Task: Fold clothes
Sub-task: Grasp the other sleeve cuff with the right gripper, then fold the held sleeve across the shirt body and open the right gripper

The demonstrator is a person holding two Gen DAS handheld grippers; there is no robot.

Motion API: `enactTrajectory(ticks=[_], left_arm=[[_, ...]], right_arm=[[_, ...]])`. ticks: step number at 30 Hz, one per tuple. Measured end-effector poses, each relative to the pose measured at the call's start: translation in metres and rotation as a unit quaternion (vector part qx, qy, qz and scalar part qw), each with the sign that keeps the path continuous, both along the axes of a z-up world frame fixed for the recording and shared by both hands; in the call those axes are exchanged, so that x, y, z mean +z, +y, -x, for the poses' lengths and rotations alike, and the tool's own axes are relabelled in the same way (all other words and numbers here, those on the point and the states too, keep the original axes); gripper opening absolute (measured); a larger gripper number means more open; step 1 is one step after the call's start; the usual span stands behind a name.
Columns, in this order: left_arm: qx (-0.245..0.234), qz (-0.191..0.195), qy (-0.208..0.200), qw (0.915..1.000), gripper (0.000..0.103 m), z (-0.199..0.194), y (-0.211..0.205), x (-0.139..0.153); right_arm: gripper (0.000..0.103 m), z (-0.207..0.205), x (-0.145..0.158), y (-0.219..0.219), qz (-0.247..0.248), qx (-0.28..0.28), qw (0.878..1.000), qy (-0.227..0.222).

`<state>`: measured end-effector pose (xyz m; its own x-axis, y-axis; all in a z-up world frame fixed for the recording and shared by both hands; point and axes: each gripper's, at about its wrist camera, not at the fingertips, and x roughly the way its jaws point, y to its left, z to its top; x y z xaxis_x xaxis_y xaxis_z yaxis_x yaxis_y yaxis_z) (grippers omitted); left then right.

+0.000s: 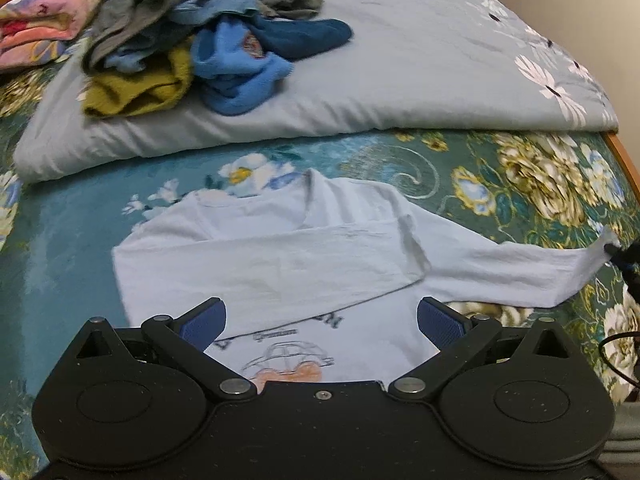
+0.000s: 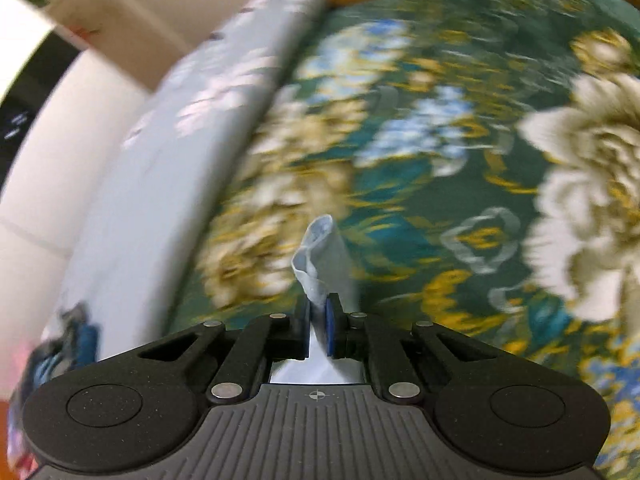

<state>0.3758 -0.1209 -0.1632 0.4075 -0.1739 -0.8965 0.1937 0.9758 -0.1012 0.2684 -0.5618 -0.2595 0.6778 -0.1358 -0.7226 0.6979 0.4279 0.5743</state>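
Observation:
A pale blue long-sleeved shirt (image 1: 280, 256) with a car print lies flat on the green floral bedspread (image 1: 500, 184). One sleeve is folded across its chest. The other sleeve (image 1: 520, 276) stretches out to the right. My left gripper (image 1: 320, 316) is open and empty just above the shirt's lower front. My right gripper (image 2: 318, 320) is shut on the cuff (image 2: 320, 256) of the outstretched sleeve; it also shows at the right edge of the left wrist view (image 1: 614, 250), holding the cuff lifted off the bed.
A folded grey-blue duvet (image 1: 400, 72) lies behind the shirt, with a heap of unfolded clothes (image 1: 192, 40) on its left part. A folded patterned blanket (image 1: 48, 12) sits at far left. The bed's wooden edge (image 1: 624, 160) runs along the right.

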Motion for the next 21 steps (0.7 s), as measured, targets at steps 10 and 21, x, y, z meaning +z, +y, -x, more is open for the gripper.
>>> enactTrajectory(ticks=[10,21], left_arm=[[0.092,0.004,0.001,0.9958,0.101,0.026,0.113,0.003],[0.191,0.005,0.011,0.9815,0.101,0.059,0.23,-0.003]], right_arm=[[0.006,-0.065,0.033,0.129,-0.014,0.15,0.986,-0.066],[0.006,-0.108,0.021,0.307,-0.038,0.327,0.943,-0.033]])
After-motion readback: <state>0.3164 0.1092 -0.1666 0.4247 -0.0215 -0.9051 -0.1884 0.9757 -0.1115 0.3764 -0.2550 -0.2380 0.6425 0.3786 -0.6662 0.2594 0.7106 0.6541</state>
